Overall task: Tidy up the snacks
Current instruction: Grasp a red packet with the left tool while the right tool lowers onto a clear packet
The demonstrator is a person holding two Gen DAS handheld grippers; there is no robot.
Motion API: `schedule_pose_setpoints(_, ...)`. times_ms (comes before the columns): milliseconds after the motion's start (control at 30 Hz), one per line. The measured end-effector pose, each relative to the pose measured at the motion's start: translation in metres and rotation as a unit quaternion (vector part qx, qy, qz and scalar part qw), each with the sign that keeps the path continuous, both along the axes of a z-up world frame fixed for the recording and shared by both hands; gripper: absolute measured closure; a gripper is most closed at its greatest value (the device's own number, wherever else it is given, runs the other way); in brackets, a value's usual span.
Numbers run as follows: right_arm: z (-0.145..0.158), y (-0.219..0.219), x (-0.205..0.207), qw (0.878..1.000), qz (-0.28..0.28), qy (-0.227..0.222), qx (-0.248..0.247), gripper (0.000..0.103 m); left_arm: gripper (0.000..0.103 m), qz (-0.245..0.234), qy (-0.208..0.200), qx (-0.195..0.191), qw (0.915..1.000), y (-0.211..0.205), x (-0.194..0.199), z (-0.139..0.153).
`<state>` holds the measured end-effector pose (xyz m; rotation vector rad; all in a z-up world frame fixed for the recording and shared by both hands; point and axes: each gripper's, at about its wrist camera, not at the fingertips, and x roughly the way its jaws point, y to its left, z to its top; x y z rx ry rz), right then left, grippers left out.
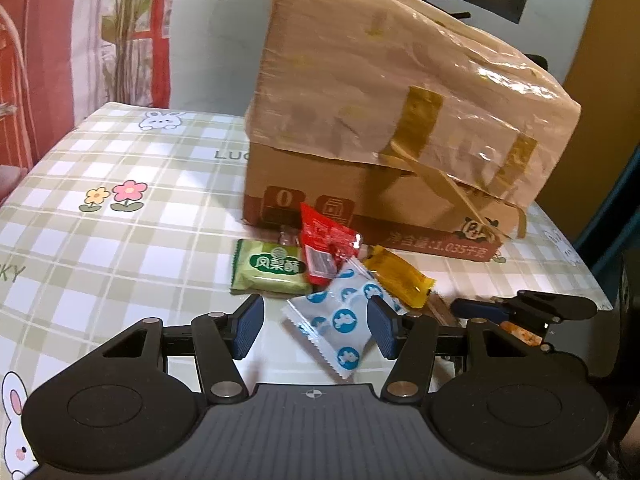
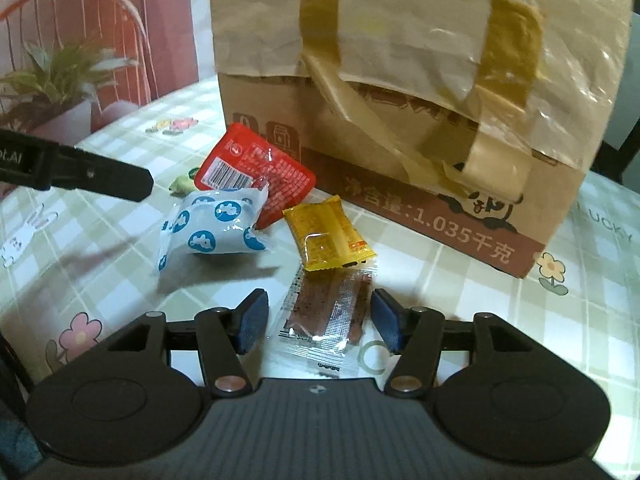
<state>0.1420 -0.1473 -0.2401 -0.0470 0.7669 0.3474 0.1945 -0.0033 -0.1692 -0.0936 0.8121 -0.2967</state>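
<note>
Left gripper (image 1: 316, 326): jaws apart, down low by the worktop, with the white packet with blue dots between them. The pads do not press on it.
Right gripper (image 2: 316, 322): jaws apart, one on each side of the clear packet. They do not squeeze it.
Clear packet (image 2: 324, 316): see-through wrapper with a dark brown bar inside. It lies flat on the worktop, closest to the right gripper.
White packet with blue dots (image 1: 340, 324): puffy, and tilted a bit. One corner leans on the red packet.
Yellow packet (image 2: 328, 236): flat on the worktop, just past the clear packet and touching its far end.
Green packet (image 1: 272, 268): flat, at the left of the heap in the left view. The red packet lies over its right edge.
Red packet (image 1: 324, 248): in the middle of the heap, close to the foot of the box.
Box (image 1: 384, 120): big brown cardboard box wrapped in shiny tape, right behind the snacks.
Worktop (image 1: 120, 160): covered by a green and white checked cloth with bunnies and flowers.
</note>
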Motion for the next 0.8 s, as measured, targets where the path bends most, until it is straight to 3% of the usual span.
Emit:
schedule_pose_setpoints(100, -0.001, -0.01, -0.004, 1.0, -0.004, -0.006, 0.016, 0.053, 0.044, -0.004, 0.003, 0.002, 1.0, -0.003, 0.0, -0.002)
schedule_pose_setpoints(300, 0.0, -0.017, -0.01, 0.999, -0.014, -0.003, 0.046, 0.055, 0.044, -0.003, 0.008, 0.006, 0.9999, -0.003, 0.008, -0.005)
schedule_pose_setpoints(400, -0.001, -0.02, -0.011, 0.998, -0.015, -0.003, 0.054, 0.055, 0.049, -0.005, -0.003, -0.001, 1.0, -0.005, 0.024, -0.005)
schedule_pose_setpoints(633, -0.001, -0.019, -0.011, 0.998, -0.012, -0.005, 0.053, 0.055, 0.049, -0.028, 0.004, 0.013, 0.9995, -0.021, 0.076, -0.018)
schedule_pose_setpoints(800, -0.001, -0.02, -0.012, 0.998, -0.012, -0.005, 0.055, 0.055, 0.049, -0.045, 0.012, 0.026, 0.9986, -0.033, 0.091, -0.029)
